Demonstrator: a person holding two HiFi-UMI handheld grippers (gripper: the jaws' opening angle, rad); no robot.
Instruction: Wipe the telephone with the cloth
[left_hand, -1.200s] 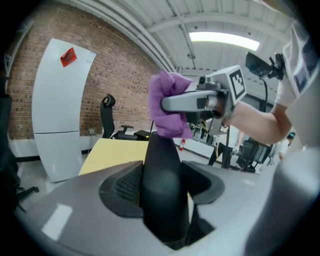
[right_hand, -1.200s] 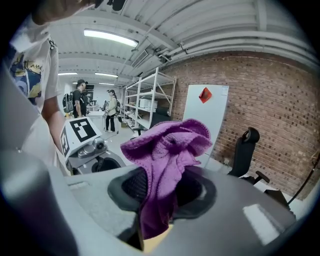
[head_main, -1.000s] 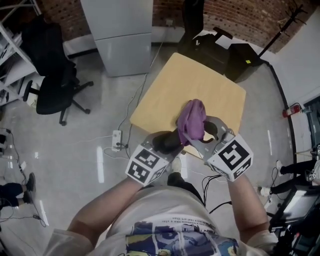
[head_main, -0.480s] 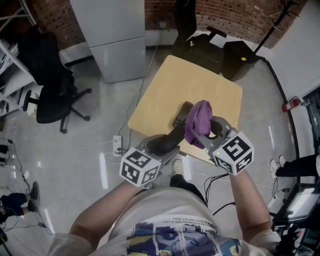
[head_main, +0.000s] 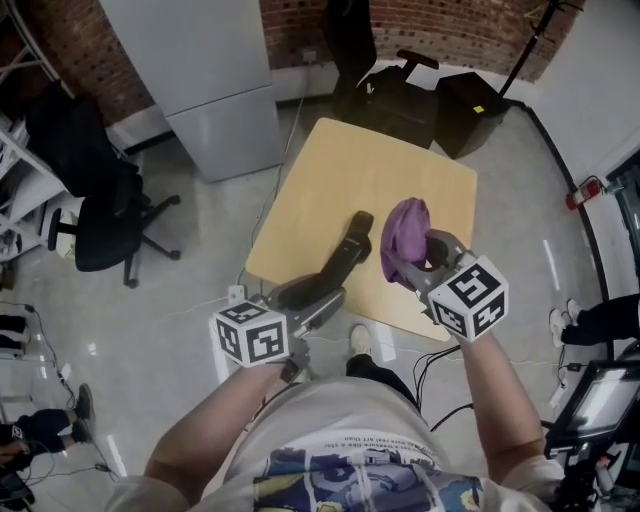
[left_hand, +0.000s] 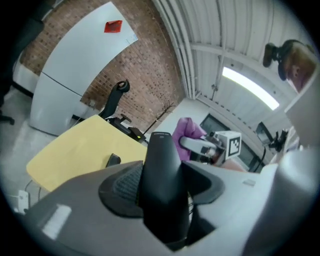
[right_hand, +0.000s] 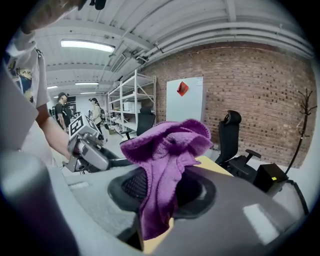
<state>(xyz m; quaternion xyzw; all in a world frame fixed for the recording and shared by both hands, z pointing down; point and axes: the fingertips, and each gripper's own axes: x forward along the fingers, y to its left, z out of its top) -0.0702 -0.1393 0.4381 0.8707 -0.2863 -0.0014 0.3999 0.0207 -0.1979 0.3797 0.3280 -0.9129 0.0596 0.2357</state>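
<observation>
Above the near edge of the table (head_main: 330, 170), the left gripper (head_main: 312, 296) is clenching the black telephone handset (head_main: 345, 255), which is pointing toward 1 o'clock over the tabletop. The right gripper (head_main: 412, 262) is gripping the purple cloth (head_main: 404, 228), which is hanging just beside the handset at its 3 o'clock, apparently not touching. Recommended practice: keeping the handset steady, bringing the bunched cloth onto its far end, then stroking along its length with light pressure, so the cloth is not slipping free.
</observation>
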